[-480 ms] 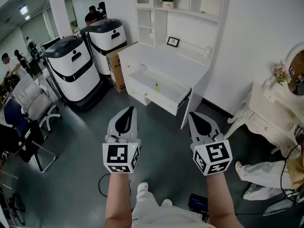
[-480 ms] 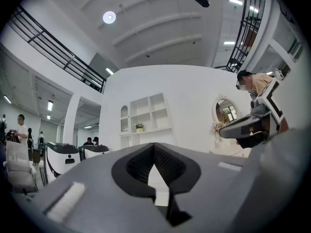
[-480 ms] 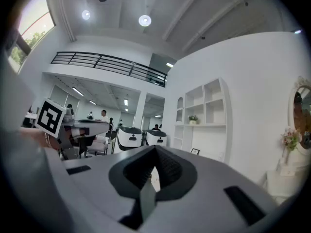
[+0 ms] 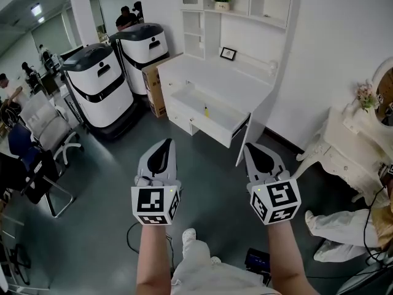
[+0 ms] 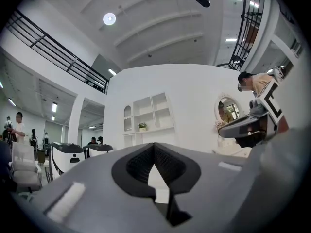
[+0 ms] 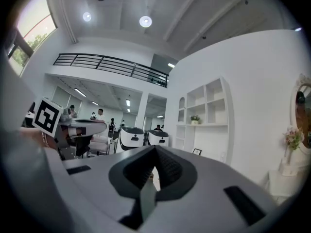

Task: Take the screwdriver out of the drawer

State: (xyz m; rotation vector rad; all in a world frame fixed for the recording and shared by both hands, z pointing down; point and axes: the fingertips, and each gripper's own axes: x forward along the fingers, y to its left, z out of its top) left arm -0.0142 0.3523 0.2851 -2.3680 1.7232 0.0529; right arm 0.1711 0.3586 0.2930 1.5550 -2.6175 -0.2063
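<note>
Screwdriver (image 4: 206, 110): small, yellow-handled, lying in the open drawer (image 4: 202, 129) of the white desk (image 4: 228, 83), near the drawer's middle. It is too small from where I stand to tell which way its tip points.

Left gripper (image 4: 164, 142): mine, jaws together, nothing between them. It is held out in front of me over the grey floor, well apart from the desk.

Right gripper (image 4: 252, 147): mine, jaws together and empty, beside the left one and equally far from the drawer.

Other items: two white-and-black machines (image 4: 98, 82) to the left of the desk, with a cardboard box (image 4: 153, 83) between them and it. A small picture frame (image 4: 228, 53) stands on the desktop.

Step in hand, as I judge it: the approach, since no reach has begun.

Method, recommended:
- Walk up until the drawer sits right under my claws.
- Part the jaws of one claw before it goes over the drawer's front wall.
- Come down from above.
- Set the pads across the yellow handle rather than the thin shaft.
- Close firmly, then lift straight up clear of the drawer walls.
</note>
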